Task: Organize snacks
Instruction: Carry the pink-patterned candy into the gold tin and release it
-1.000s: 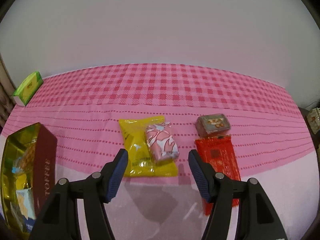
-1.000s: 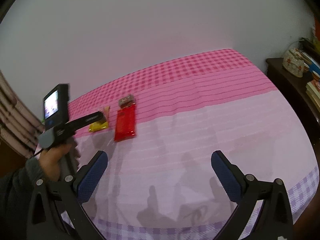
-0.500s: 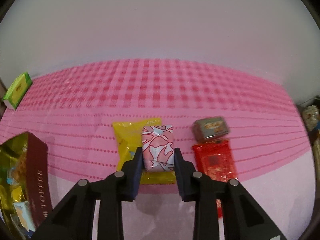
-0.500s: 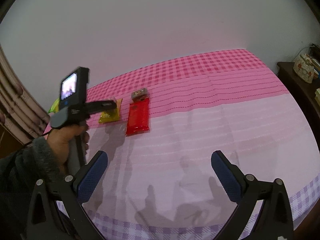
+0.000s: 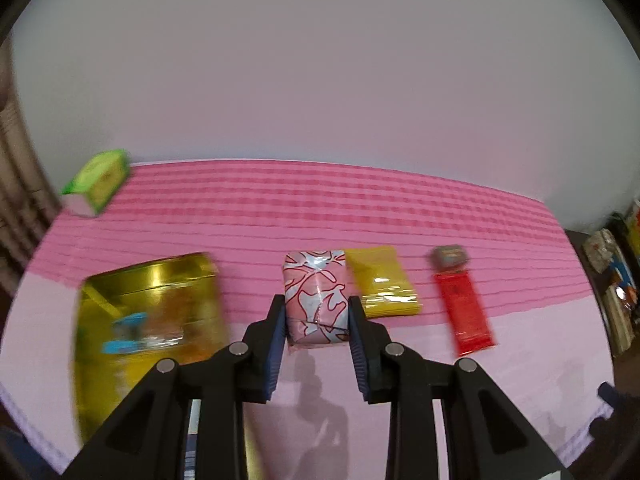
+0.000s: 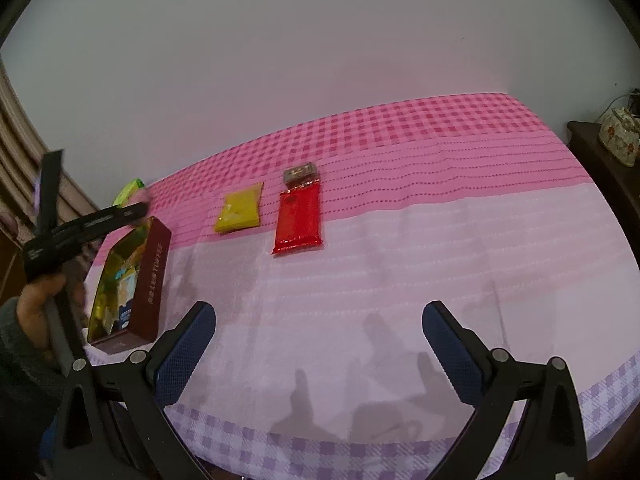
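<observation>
A small packet wrapped in pink, white and red patterned foil [image 5: 316, 298] was clamped between the blue-padded fingers of the left claw [image 5: 316, 326], held above the pink cloth-covered desk [image 6: 400, 248], just left of the yellow packet [image 5: 382, 286] and right of the tin. The gold-lined maroon toffee tin [image 6: 128, 276] was seen open, with assorted wrapped snacks lying inside. The right claw [image 6: 318, 344] was held wide apart, gripping nothing, well apart from the red packet [image 6: 300, 218].

A pink checked cloth [image 6: 400, 216] with a lilac checked border covers the table, and a plain pale wall [image 6: 320, 60] rises behind it. At the right edge, a floral container [image 6: 618, 136] sits on a dark wooden cabinet [image 6: 600, 160].
</observation>
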### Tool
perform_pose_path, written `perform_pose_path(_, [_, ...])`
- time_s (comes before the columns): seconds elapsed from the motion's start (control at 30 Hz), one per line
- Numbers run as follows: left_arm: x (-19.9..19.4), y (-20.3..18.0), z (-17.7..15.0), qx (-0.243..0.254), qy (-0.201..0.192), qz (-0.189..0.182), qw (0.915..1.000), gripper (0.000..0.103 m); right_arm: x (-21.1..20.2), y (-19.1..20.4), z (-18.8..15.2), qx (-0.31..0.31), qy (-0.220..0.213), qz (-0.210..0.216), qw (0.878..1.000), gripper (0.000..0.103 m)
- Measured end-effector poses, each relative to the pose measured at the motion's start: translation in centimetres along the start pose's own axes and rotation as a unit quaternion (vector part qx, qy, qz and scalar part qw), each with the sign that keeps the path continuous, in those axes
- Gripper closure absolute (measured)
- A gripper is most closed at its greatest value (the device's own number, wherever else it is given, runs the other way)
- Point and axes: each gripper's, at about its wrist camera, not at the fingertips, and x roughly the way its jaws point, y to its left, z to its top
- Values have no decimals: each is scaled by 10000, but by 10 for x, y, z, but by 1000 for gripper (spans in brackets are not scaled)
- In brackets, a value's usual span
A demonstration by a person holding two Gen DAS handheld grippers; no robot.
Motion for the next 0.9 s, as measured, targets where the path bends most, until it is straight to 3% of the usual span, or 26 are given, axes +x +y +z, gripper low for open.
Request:
perform_pose_path(0.17, [-18, 76, -13, -540, -4, 406, 9977, 73, -1, 6, -1, -40, 6, 27, 10000, 0])
perform_pose_path(0.37, [-31, 144, -53, -1051, 144, 764, 9914, 73, 4, 16, -5, -168, 90, 33, 9998, 0])
perform_pose_path(0.6, [-35, 163, -91, -1159, 237, 853, 9893, 73, 7, 24, -8, -291, 160, 19, 9994, 0])
perform_pose_path(0.9, [-16, 155, -97, -876, 355, 1076, 9897, 73, 12, 29, -12, -357, 242, -14, 9991, 0])
